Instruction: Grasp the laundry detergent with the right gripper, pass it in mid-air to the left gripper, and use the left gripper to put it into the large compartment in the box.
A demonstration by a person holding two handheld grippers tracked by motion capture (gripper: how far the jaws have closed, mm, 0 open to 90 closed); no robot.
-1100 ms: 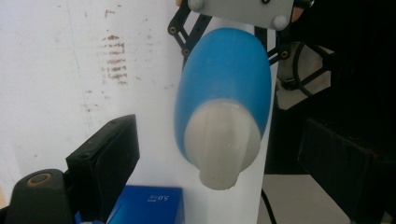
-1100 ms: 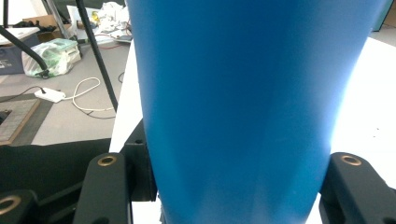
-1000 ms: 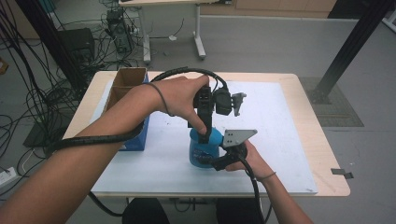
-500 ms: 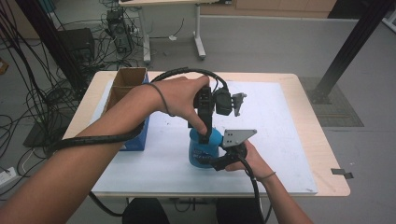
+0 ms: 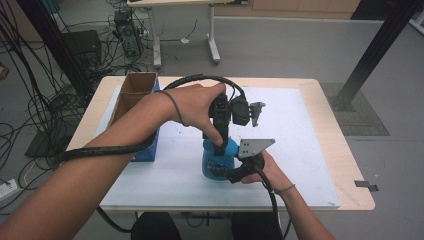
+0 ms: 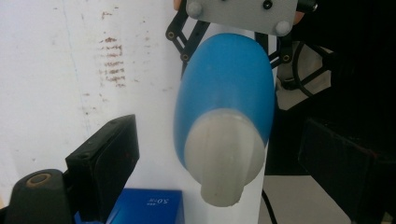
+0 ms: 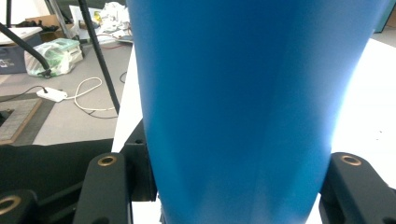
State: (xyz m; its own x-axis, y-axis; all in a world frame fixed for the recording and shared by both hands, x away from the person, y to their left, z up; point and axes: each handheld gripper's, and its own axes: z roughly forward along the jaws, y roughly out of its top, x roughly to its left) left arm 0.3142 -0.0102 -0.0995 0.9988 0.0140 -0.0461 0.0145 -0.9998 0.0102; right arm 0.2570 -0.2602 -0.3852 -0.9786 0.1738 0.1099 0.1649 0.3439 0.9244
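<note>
A blue bottle (image 5: 218,161) with a white cap (image 6: 219,158) stands upright on the white sheet. My right gripper (image 5: 239,169) comes in from the near side, and its jaws are shut on the bottle's body (image 7: 243,93), one on each side low down. Its grey plate (image 5: 255,146) sits just right of the bottle. My left gripper (image 5: 220,142) hangs straight above the bottle, pointing down. In the left gripper view its jaws stand wide apart either side of the cap without touching it, so that gripper (image 6: 224,177) is open.
An open cardboard box (image 5: 132,92) rests on a blue box (image 5: 146,149) at the table's left. The white sheet (image 5: 300,135) covers most of the wooden table (image 5: 340,150). Cables trail from both grippers; a black post (image 5: 372,50) stands beyond the far right corner.
</note>
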